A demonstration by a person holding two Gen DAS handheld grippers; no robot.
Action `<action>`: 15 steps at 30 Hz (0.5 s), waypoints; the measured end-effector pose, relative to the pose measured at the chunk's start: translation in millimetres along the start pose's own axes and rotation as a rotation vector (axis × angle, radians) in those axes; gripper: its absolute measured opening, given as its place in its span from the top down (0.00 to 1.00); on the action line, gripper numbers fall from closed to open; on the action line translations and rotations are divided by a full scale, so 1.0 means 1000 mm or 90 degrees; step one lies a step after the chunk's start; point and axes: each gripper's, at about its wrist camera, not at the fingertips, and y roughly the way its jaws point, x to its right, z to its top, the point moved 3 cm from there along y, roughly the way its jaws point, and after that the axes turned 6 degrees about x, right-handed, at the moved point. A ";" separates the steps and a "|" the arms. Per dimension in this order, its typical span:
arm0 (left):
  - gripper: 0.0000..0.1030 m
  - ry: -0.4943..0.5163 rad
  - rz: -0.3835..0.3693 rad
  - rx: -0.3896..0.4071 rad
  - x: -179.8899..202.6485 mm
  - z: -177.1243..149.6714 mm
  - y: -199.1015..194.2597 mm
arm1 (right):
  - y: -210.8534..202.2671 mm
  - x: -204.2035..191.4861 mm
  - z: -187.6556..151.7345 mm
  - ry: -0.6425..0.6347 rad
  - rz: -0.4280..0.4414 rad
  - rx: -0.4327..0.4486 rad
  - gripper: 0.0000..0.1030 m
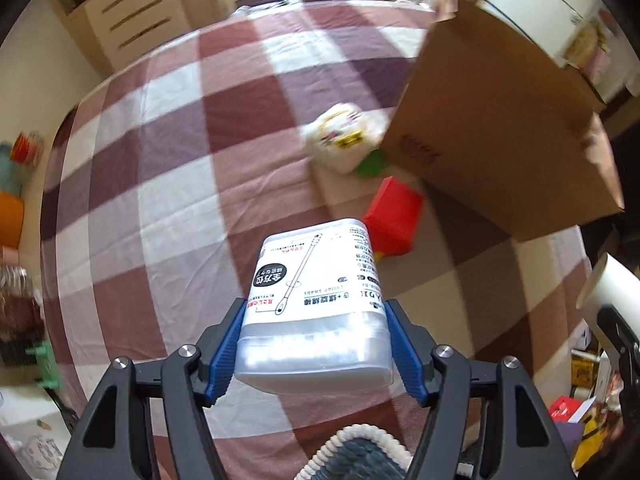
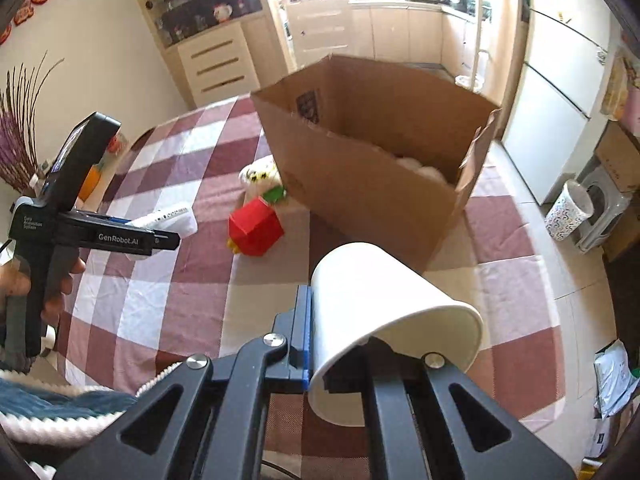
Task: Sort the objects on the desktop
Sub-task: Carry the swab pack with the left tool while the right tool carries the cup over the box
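The left gripper [image 1: 314, 354] clamps a swab box [image 1: 316, 304] by its 2 long sides, lifted above the checked tablecloth [image 1: 160, 200]. The right gripper [image 2: 340, 344] pinches a white paper cup [image 2: 384, 312] by its wall, 1 finger inside, mouth tilted toward the camera. A carton [image 2: 368, 184] stands open ahead. The cup looks light and crushable; the plastic box looks stiff and slippery.

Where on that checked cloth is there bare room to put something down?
Bare cloth lies left of the red block, toward the drawers, and in front of the cardboard box, nearest the tongs. It is crowded at the box's left corner: red block, green piece and white packet.
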 end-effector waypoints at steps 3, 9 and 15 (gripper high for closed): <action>0.34 0.009 -0.015 0.008 0.016 0.011 -0.009 | -0.009 0.003 0.007 0.012 -0.008 0.011 0.96; 0.34 0.031 -0.016 0.046 0.039 0.037 -0.031 | -0.025 0.002 0.029 0.017 -0.007 0.050 0.96; 0.34 0.045 -0.008 0.081 0.055 0.060 -0.059 | -0.046 -0.002 0.055 0.009 -0.018 0.109 0.96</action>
